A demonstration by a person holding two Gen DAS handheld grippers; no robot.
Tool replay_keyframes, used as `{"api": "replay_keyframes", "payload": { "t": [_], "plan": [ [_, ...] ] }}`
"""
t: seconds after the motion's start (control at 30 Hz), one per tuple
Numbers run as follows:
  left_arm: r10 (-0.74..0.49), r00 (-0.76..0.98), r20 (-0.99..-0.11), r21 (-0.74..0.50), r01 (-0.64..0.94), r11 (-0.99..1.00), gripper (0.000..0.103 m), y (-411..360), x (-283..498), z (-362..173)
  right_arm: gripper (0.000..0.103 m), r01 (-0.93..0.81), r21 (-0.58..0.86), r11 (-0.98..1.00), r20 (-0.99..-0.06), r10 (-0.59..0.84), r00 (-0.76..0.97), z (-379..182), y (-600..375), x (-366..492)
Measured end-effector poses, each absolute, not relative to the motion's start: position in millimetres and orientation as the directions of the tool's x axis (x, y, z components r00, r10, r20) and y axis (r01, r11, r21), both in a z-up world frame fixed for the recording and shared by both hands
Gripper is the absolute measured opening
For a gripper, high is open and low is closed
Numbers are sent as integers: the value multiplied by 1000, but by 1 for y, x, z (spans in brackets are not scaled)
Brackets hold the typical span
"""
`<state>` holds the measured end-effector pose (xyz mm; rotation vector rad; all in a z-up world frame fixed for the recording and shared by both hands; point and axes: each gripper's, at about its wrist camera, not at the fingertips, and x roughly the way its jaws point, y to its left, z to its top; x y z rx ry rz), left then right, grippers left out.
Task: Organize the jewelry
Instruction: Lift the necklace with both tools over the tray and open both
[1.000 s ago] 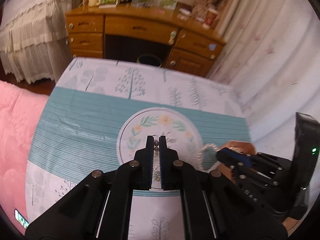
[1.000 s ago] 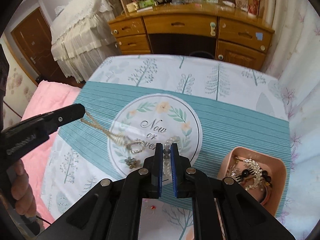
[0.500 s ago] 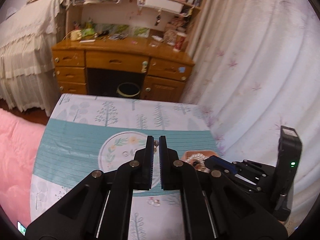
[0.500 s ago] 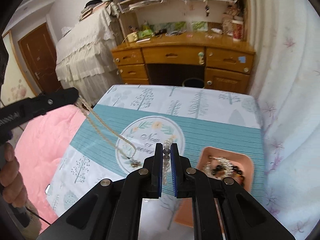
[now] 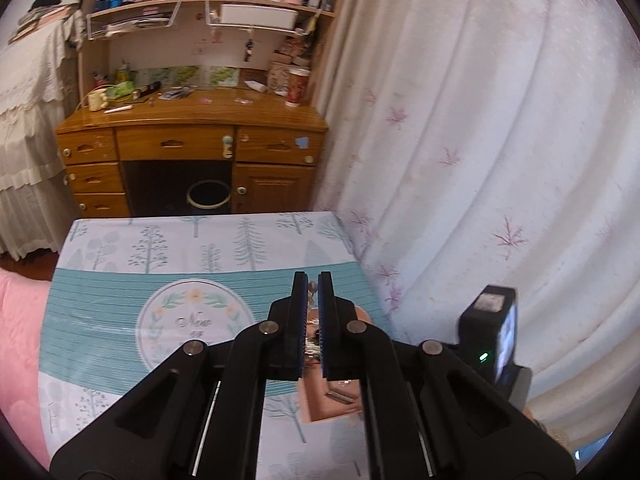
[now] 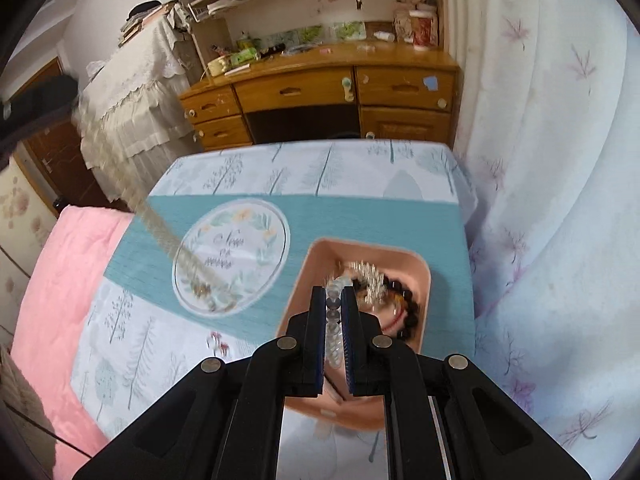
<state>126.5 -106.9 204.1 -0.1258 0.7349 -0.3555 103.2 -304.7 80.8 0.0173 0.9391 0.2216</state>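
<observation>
- The right claw [image 6: 334, 304] is clamped on a clear beaded bracelet [image 6: 333, 320] above the pink rectangular tray [image 6: 320, 256], near the worktop's right edge.
- The left claw [image 5: 313, 292] is pinched on a gold chain necklace [image 6: 160, 232].
- The round emblem [image 6: 232, 254] on the teal tree-print cloth [image 6: 360, 220] reads "Now".

- left gripper [image 5: 314, 284]: matte black plastic, two straight parallel fingers, blue ribbed pads [image 5: 325, 320] on the inner faces
- black linkage arms fan out toward the camera, long cut-out slots in the lower arms
- four round silver pivot pins [image 5: 268, 326] in a row across the linkage
- thin silver rods along the inner arm edges
- right gripper [image 6: 335, 294]: same build, black fingers, blue ribbed pads [image 6: 347, 332], silver pivot pins [image 6: 381, 341], slotted arms
- seen from the left wrist view, the right gripper's rear carries a black box [image 5: 490, 332] with a lit green light and a pale square sticker on top
</observation>
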Motion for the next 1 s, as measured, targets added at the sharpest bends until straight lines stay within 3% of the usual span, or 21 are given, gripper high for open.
{"api": "replay_keyframes", "payload": {
  "t": [0.17, 0.5, 0.77, 0.9, 1.0],
  "plan": [
    [-390, 648, -655, -225, 326, 918, 3, -146, 130, 193, 7, -212, 159, 964, -813, 249, 526, 57, -317, 92],
    [-404, 564, -721, -209, 378, 902, 3, -197, 133, 147, 9, -159, 144, 977, -873, 201, 445, -6, -342, 94],
    [-368, 519, -772, -169, 390, 905, 3, -216, 137, 105, 10, -151, 153, 977, -856, 208, 473, -3, -348, 84],
    [-347, 495, -797, -156, 386, 909, 3, -216, 140, 87, 23, -162, 154, 975, -849, 214, 483, 3, -348, 79],
    [-328, 474, -817, -146, 380, 913, 3, -213, 144, 72, 24, -160, 153, 975, -843, 213, 494, 9, -347, 77]
  ]
}}
